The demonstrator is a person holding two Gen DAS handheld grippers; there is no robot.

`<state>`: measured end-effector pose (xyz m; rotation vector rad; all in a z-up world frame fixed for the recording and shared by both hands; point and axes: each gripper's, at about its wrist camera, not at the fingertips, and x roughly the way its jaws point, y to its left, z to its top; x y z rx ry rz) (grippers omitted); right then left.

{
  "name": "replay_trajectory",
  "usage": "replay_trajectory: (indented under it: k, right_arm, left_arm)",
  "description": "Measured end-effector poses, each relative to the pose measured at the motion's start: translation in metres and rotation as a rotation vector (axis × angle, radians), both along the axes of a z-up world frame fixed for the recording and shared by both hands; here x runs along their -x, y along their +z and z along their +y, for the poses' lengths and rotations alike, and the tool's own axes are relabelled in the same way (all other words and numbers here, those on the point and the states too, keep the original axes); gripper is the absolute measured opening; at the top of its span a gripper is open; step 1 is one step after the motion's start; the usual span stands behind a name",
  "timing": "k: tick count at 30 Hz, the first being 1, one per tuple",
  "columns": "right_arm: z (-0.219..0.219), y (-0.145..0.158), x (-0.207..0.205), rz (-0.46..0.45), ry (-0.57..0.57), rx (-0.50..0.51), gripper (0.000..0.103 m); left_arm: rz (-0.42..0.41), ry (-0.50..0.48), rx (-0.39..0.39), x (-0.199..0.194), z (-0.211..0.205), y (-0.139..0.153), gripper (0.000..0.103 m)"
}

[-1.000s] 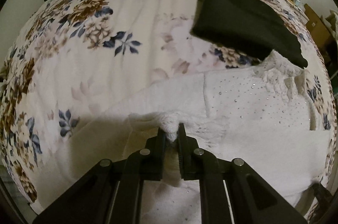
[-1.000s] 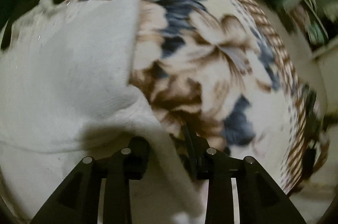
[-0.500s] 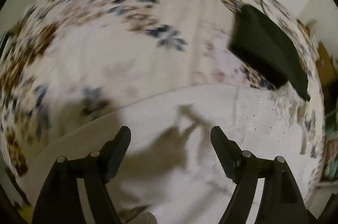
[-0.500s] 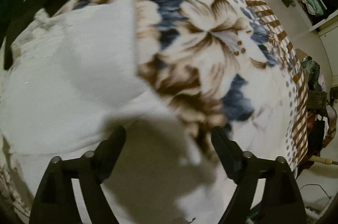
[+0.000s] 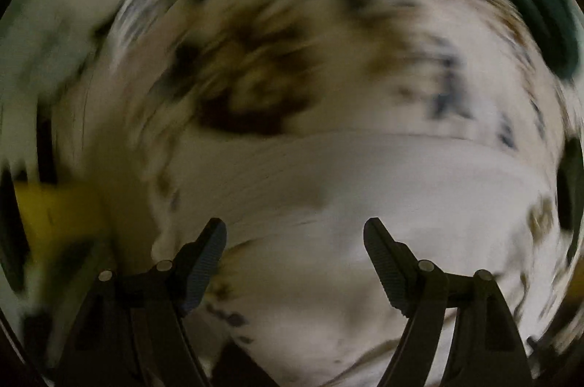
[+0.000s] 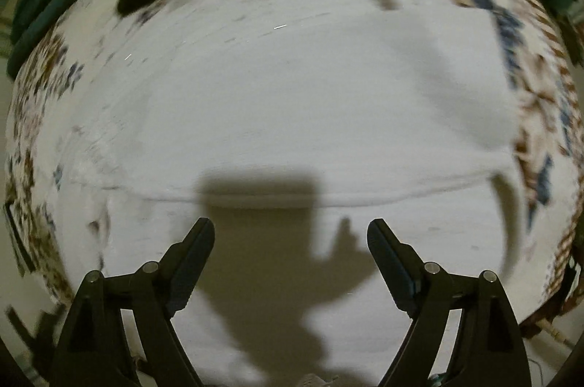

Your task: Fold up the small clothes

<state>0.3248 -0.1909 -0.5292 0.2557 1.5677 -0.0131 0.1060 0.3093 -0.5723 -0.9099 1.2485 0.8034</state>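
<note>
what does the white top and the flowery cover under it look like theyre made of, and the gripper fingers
White folded garment: seemingly a soft matte knit or fleecy cotton; tiny bright glints suggest sequins or studs, though blur hides the weave. Floral brown-and-blue bed cover: probably plush printed fleece, matte, no sheen. Right gripper fingers: black matte hard plastic, apparently with ribbed inner pads. Left gripper looks alike.

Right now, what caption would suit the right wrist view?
Open right gripper above a white garment spread on a floral bedspread.
</note>
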Motion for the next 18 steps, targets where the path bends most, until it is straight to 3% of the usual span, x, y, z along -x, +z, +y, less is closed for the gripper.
replay_trajectory:
  k: [1,4,9,11,12,13,18]
  right_arm:
    - [0.012,-0.001,-0.001,0.007,0.015,0.001,0.087]
    - [0.036,-0.005,-0.006,0.017,0.054,0.012,0.087]
    - [0.065,-0.012,-0.001,0.035,0.091,0.042,0.087]
    - [0.072,-0.013,-0.002,0.038,0.099,0.051,0.087]
    - [0.075,-0.013,-0.001,0.04,0.103,0.057,0.087]
    - [0.078,-0.013,0.0,0.039,0.106,0.059,0.087]
    - [0.088,-0.011,0.0,0.025,0.104,0.062,0.087]
  left_arm:
    - [-0.023,0.074,0.057,0.018,0.01,-0.016,0.076]
    - [-0.045,0.199,0.105,0.046,0.025,-0.045,0.075]
    - [-0.072,0.293,0.124,0.061,0.044,-0.071,0.074]
    - [-0.064,0.298,0.068,0.062,0.047,-0.066,0.054]
    - [-0.057,0.287,0.047,0.06,0.047,-0.064,0.025]
    - [-0.076,0.256,0.018,0.059,0.046,-0.057,0.005]
    - [-0.045,0.152,-0.098,0.045,0.042,-0.02,0.004]
